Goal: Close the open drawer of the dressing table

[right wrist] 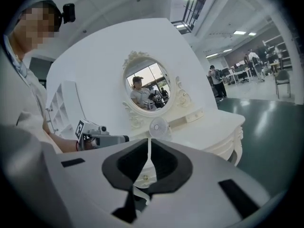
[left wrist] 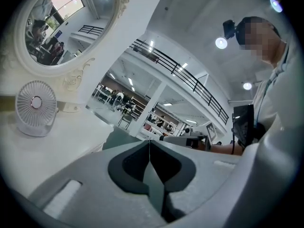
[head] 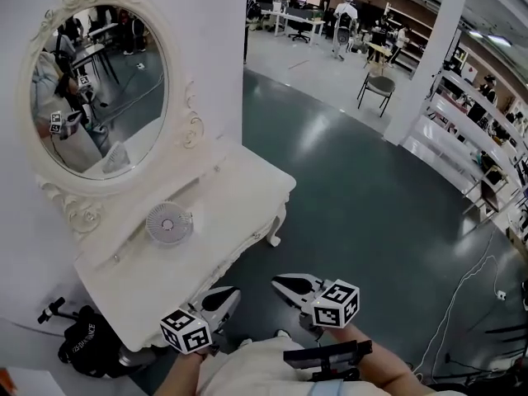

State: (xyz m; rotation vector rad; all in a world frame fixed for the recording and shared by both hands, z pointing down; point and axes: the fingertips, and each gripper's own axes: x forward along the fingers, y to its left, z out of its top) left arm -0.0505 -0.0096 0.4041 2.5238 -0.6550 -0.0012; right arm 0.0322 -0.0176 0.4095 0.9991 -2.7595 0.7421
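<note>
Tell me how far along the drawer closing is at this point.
Looks done: the dressing table shows a flush front, nothing jutting out. In hand: nothing; the left hand-held gripper and right hand-held gripper are shut, empty and off the table. Left to do: seemingly nothing.

No word or number can be read with certainty. A black bag (head: 87, 346) beside the dressing table (head: 206, 221) carries white lettering, too small to make out. The marker cube at the left (head: 186, 330) and the one at the right (head: 337, 302) show only square black-and-white patterns.
</note>
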